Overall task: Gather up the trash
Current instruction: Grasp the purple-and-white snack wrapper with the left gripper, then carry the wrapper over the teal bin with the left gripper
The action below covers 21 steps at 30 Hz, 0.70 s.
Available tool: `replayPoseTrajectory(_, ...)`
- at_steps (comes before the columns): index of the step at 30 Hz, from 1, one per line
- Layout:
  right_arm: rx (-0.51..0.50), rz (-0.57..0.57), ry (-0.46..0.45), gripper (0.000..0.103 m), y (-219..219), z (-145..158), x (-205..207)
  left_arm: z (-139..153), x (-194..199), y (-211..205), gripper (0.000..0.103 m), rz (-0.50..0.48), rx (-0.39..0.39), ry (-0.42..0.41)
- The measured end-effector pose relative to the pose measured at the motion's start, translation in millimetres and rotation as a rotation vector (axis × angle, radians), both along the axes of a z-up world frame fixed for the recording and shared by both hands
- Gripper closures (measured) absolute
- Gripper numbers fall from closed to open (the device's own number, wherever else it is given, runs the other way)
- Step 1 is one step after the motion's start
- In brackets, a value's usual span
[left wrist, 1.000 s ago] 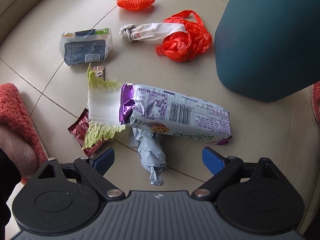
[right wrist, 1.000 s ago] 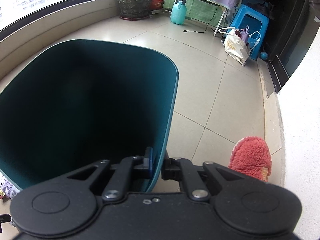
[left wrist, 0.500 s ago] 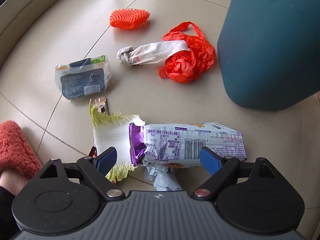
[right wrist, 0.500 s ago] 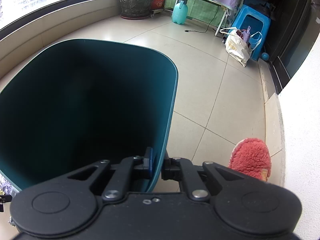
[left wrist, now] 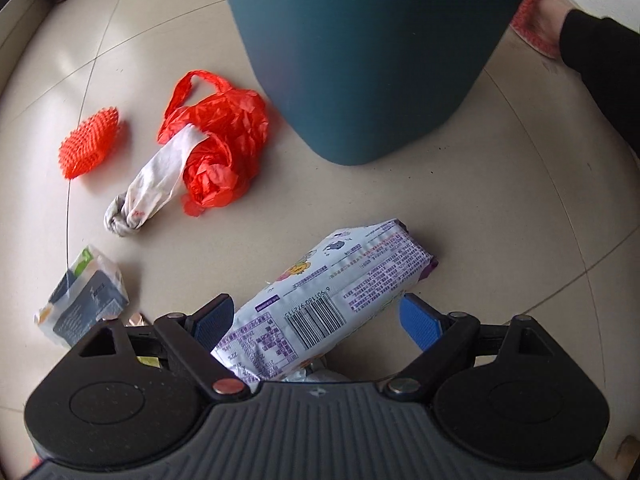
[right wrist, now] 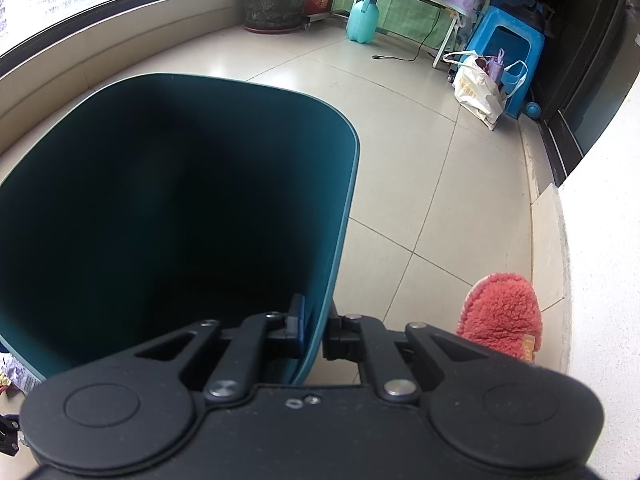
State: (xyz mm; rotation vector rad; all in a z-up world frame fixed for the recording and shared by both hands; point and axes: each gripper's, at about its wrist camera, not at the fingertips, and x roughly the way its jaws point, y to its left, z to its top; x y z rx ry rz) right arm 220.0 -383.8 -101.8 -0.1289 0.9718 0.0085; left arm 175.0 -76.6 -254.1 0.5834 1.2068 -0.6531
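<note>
**Left wrist sees the litter, right wrist sees the bin mouth**

Left wrist view: left gripper point(left wrist: 316, 318) points down at the tiled floor point(left wrist: 500, 208), blue fingers point(left wrist: 420, 320) spread wide. A long white-and-purple snack wrapper point(left wrist: 340, 292) lies diagonally btwn them, barcode up; neither pad presses on it. Some crumpled pale plastic shows just under its near end, mostly hidden by the gripper body. Other trash, seen only in this view: crumpled red plastic bag point(left wrist: 220, 140) w/ a knotted white bag point(left wrist: 154, 188) lying across it, just beside the bin's base; a spiky orange ball point(left wrist: 90, 144) further left, apart from them; a small grey-green packet point(left wrist: 84, 304) at lower left, near the left finger. Teal bin point(left wrist: 368, 52) shows here only as its outer wall, standing on the floor beyond the wrapper. A dark trouser leg point(left wrist: 600, 68) and red slipper at top right.

Right wrist view: right gripper point(right wrist: 314, 330) is clamped on the teal bin's rim point(right wrist: 348, 208), one pad inside the wall, one outside. This view alone looks into the bin; interior is dark, can't tell what's in it. Also only here: red fuzzy slipper point(right wrist: 500, 316) right of the gripper, potted plant point(right wrist: 276, 4), aqua spray bottle point(right wrist: 362, 16), blue stool point(right wrist: 508, 56) w/ a white shopping bag point(right wrist: 478, 88) against it. Contents of that bag too small to tell.
</note>
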Motion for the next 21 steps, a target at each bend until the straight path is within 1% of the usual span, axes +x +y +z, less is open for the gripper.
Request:
replayPoseTrajectory(4, -0.004, 0.004, 0.009, 0.096, 1.3, -0.6, 1.8, -13.0, 1.8, -11.5, 0.012, -0.131, 0.045, -0.016)
replayPoseTrajectory(9, -0.013, 0.011, 0.02, 0.095, 3.1, -1.0, 4.2, -36.5, 6.6, -14.6, 0.012, -0.265, 0.114, 0.011)
replayPoseTrajectory(11, -0.014, 0.011, 0.024, 0.095, 3.9, -1.2, 5.1, -44.9, 5.8, -14.9, 0.012, -0.302, 0.125, 0.026)
replayPoseTrajectory(14, -0.014, 0.011, 0.031, 0.095, 4.4, -1.3, 5.7, -56.7, 6.9, -11.6, 0.012, -0.313, 0.137, 0.048)
replayPoseTrajectory(17, -0.02, 0.017, 0.033, 0.095, 5.1, -1.4, 5.2, -63.4, 9.9, -6.2, 0.014, -0.288, 0.134, 0.054)
replayPoseTrajectory(18, -0.019, 0.017, 0.034, 0.095, 5.0, -1.5, 5.3, -64.2, 10.4, -5.4, 0.022, -0.282, 0.134, 0.052)
replayPoseTrajectory(19, -0.018, 0.015, 0.034, 0.095, 4.8, -1.6, 5.3, -64.3, 10.6, -4.5, 0.026, -0.274, 0.131, 0.056)
replayPoseTrajectory(21, -0.017, 0.013, 0.034, 0.095, 5.0, -1.9, 5.1, -61.4, 9.4, -4.6, 0.028, -0.265, 0.118, 0.044)
